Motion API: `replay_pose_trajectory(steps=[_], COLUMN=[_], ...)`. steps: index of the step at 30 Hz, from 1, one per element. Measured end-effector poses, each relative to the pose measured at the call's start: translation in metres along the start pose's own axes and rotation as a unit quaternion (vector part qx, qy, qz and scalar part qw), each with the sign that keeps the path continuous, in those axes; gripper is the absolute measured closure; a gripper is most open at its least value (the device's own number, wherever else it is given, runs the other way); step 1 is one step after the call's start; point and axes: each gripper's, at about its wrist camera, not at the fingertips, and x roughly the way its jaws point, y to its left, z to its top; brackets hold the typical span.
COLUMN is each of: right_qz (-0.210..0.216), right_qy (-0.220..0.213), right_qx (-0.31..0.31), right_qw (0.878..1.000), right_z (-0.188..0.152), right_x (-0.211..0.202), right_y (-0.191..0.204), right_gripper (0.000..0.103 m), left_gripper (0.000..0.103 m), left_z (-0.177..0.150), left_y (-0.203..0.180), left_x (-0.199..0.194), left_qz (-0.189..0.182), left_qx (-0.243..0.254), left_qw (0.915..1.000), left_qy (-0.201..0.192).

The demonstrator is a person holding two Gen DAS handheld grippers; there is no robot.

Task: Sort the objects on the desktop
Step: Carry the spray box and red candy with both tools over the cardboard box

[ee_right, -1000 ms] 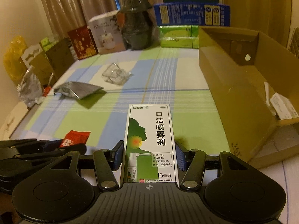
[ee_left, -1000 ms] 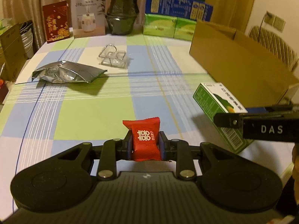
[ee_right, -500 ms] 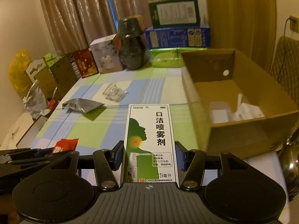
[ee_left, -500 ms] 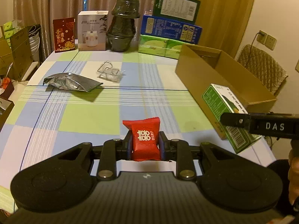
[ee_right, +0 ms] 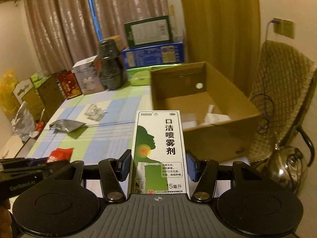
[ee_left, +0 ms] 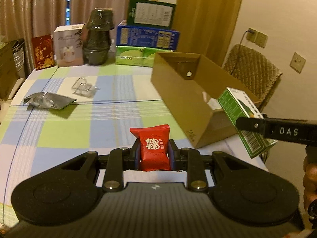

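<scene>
Two items aloft, both clear of table: red candy packet (ee_left: pixel 154 146) pinched between nearly closed left gripper (ee_left: pixel 154 156) pads; green-white spray box (ee_right: pixel 160 152) clamped upright in right gripper (ee_right: pixel 158 168), near front wall of cardboard box (ee_right: pixel 218 138).
Risks: soft packet slipping from narrow pinch; tall spray box catching rim on drop, tipping outside; grippers colliding if both go in together.
Hard to read: white items inside cardboard box blurred; silver pouch (ee_left: pixel 49 103) and clear wrapper (ee_left: pixel 84 88) contents unclear.

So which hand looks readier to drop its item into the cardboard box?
The right. Its hand-held gripper holds the spray box just before the cardboard box; the left hand-held gripper, holding the red candy, sits further left, over the tablecloth.
</scene>
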Motion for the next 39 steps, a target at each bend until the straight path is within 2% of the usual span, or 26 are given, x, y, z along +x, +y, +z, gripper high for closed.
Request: replay_pose_trajectory(steps=[6, 15, 28, 39], right_qz=[-0.027, -0.046, -0.053, -0.062], right_qy=[-0.005, -0.006, -0.004, -0.011], right_qx=[0.007, 0.014, 0.019, 0.002], right_qw=[1.0, 0.999, 0.998, 0.998], right_z=[-0.004, -0.005, -0.001, 0.015], right_x=[-0.013, -0.018, -0.014, -0.009], right_y=[-0.029, -0.058, -0.076, -0.092], right_gripper=[0.05, 0.05, 0.05, 0.05], left_gripper=[0.08, 0.08, 0.08, 0.08], left_z=[0.004, 0.009, 0.021, 0.034], left_y=[-0.024, -0.048, -0.08, -0.101], left_x=[0.006, 0.022, 0.038, 0.052], left_qz=[-0.013, -0.035, -0.054, -0.061], left_qx=[0.012, 0.014, 0.028, 0.042], left_qw=[0.9998, 0.9992, 0.9979, 0.9972], left_qy=[0.004, 0.017, 0.02, 0.013])
